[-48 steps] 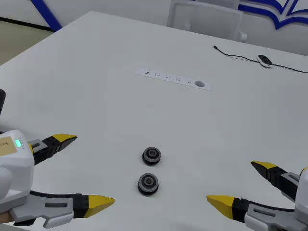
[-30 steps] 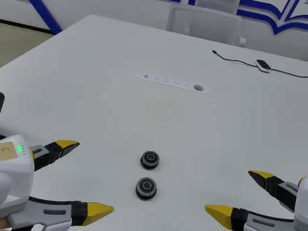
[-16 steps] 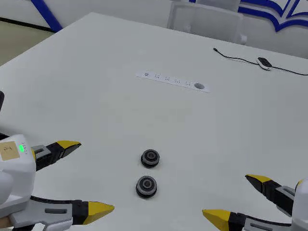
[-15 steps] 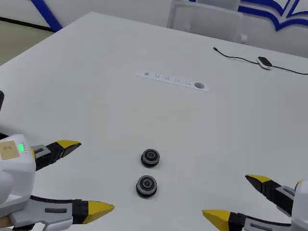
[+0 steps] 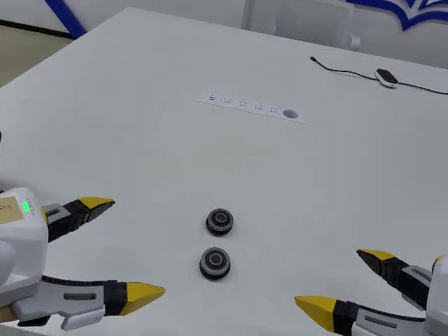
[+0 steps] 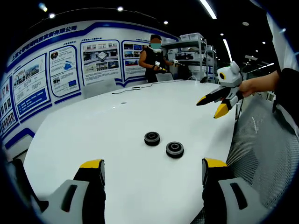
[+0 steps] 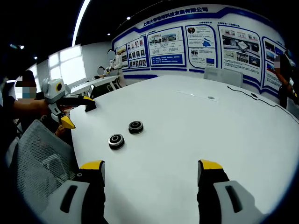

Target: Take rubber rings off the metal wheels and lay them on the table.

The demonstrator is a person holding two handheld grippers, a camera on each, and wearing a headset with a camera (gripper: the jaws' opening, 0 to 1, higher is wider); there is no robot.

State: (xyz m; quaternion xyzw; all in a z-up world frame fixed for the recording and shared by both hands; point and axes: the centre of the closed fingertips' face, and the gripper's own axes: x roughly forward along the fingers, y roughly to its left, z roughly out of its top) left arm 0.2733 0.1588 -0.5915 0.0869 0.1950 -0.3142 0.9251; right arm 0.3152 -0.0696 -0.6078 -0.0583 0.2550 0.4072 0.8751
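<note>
Left gripper (image 5: 131,246): jaws spread wide, empty.
Right gripper (image 5: 333,278): jaws spread wide, empty.
Far wheel (image 5: 220,221): flat on the white table (image 5: 161,147), between the grippers.
Near wheel (image 5: 215,263): just beside it, not touching.

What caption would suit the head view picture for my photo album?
Left gripper and right gripper, jaws open, flank the far wheel and near wheel on a white table.

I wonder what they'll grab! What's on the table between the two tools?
In the head view, a far wheel and a near wheel sit on the table between the left tool and the right tool.
</note>
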